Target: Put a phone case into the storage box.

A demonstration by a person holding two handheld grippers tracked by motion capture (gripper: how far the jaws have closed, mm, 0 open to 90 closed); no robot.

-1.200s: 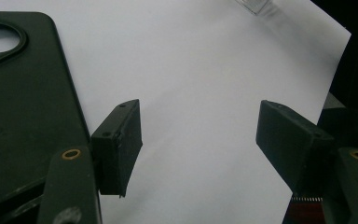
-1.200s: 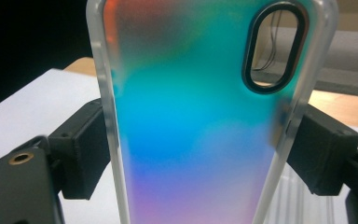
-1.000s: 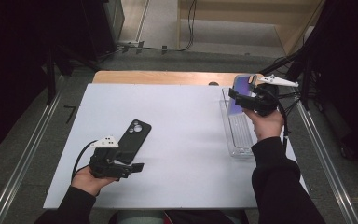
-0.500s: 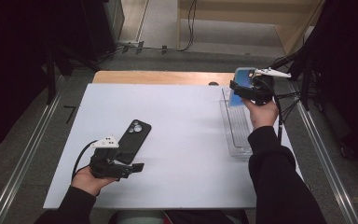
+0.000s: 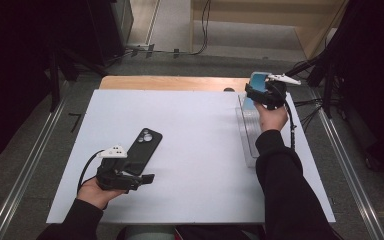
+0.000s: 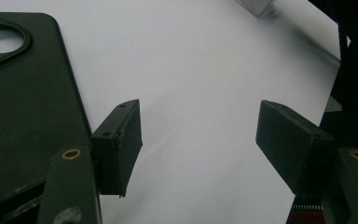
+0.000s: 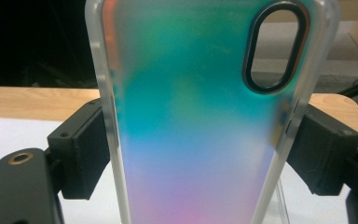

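An iridescent teal-to-pink phone case [image 7: 200, 116] with a clear rim stands upright between the jaws of my right gripper [image 5: 260, 90], which is shut on its two long edges. In the high view that case [image 5: 256, 81] is lifted above the far end of a clear plastic tray [image 5: 249, 137] at the table's right. A black phone case [image 5: 142, 149] lies flat on the white table near the front left. My left gripper [image 5: 140, 178] rests just in front of it, open, with bare table between its fingers [image 6: 121, 144]. The black case [image 6: 23, 112] lies to the left of its jaws.
The white table top [image 5: 195, 150] ends in a wooden strip [image 5: 170, 82] at the far edge. Cables [image 5: 307, 107] trail off the right side. Metal rails [image 5: 350, 170] run along both sides of the table on the floor.
My right gripper has lifted the iridescent case up and toward the far end of the tray. The left gripper and the black case have stayed still.
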